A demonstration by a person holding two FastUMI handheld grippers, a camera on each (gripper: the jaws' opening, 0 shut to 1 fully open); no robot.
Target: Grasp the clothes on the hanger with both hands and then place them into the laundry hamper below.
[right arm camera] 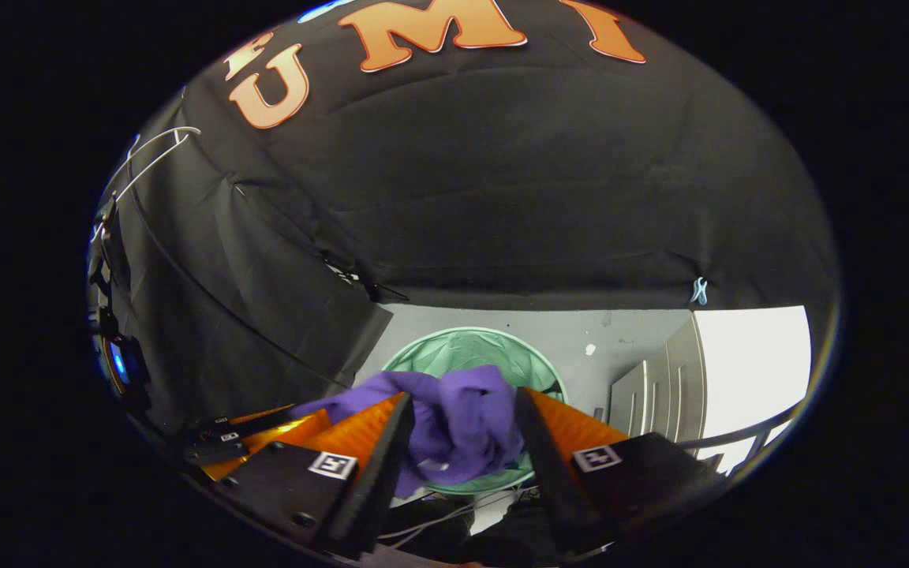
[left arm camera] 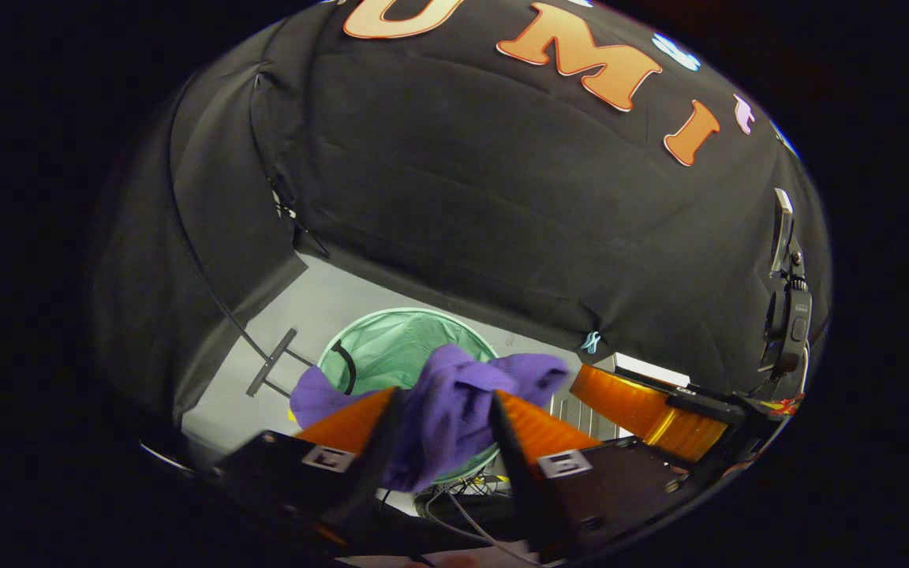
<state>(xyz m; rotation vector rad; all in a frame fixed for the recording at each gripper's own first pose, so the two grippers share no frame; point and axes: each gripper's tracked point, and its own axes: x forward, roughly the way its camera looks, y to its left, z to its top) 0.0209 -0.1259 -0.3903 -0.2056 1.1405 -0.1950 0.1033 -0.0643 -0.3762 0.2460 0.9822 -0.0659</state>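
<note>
A purple garment [left arm camera: 454,402] hangs bunched between the two fingers of my left gripper [left arm camera: 445,442], which is shut on it. Straight below it stands the round green laundry hamper [left arm camera: 391,347], its mouth facing up. The right gripper [left arm camera: 589,386] comes in from the right and meets the garment's far end. In the right gripper view the same purple garment [right arm camera: 462,426] is pinched in my right gripper [right arm camera: 458,442], above the hamper [right arm camera: 462,351]. The left gripper [right arm camera: 297,414] holds the cloth's left end. A bare white wire hanger [right arm camera: 151,150] hangs at the upper left.
The hamper sits on a grey floor [left arm camera: 320,308] against the black cloth wall. A black T-shaped bar [left arm camera: 271,363] lies left of it and cables [left arm camera: 454,505] run beneath. A white panelled cabinet [right arm camera: 660,386] stands to the right, and a device on a stand [left arm camera: 786,308] rises there too.
</note>
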